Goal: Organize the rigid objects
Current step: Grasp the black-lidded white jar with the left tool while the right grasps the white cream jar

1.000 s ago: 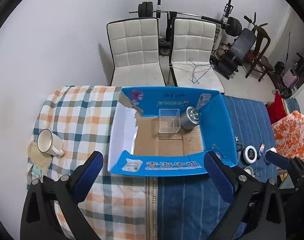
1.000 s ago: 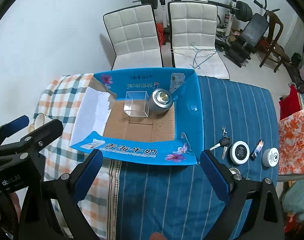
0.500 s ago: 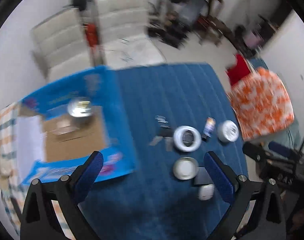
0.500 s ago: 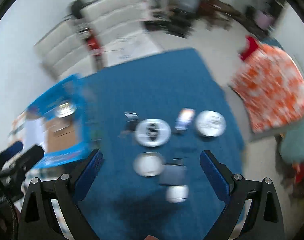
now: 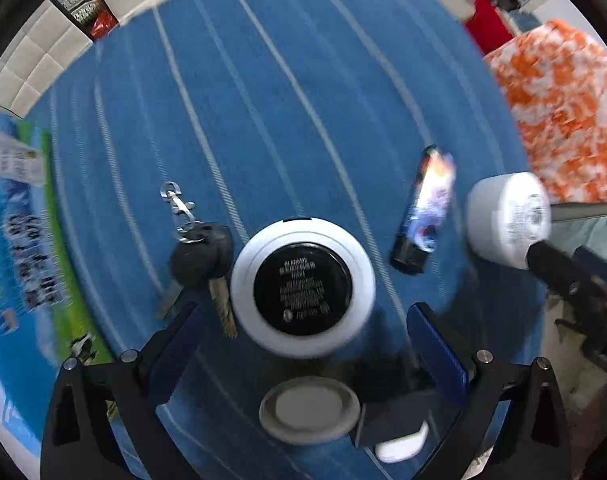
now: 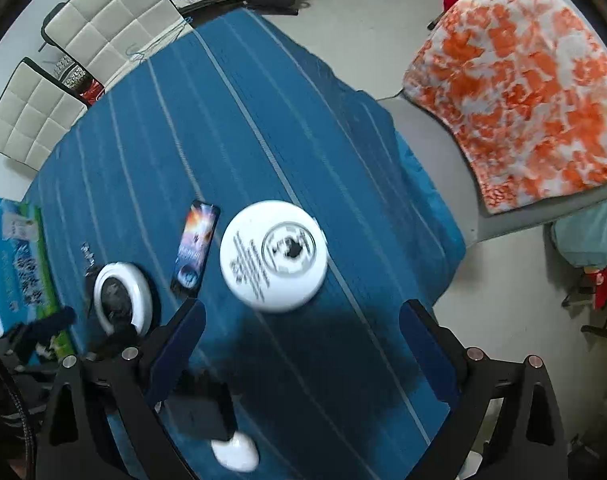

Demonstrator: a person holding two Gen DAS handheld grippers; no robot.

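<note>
A round white case with a black centre (image 5: 302,286) lies on the blue striped cloth, just ahead of my open left gripper (image 5: 301,354). Left of it is a black car key with a clip (image 5: 199,254); right of it a printed lighter (image 5: 425,210) and a white jar (image 5: 507,220). A grey lid (image 5: 309,408) and a dark flat object (image 5: 395,412) sit between the left fingers. My open right gripper (image 6: 299,348) hovers over the white jar (image 6: 273,255), with the lighter (image 6: 195,248) and white case (image 6: 121,298) to its left.
The blue milk carton box (image 5: 19,248) stands at the left edge of the cloth (image 6: 263,140). White padded chairs (image 6: 83,40) are behind the table. An orange-and-white patterned cloth (image 6: 519,92) covers a seat to the right. A small white object (image 6: 235,454) lies near the front edge.
Both grippers swung right from the box and dropped low over the small items; the case and jar now fill the views. Both stayed open.
</note>
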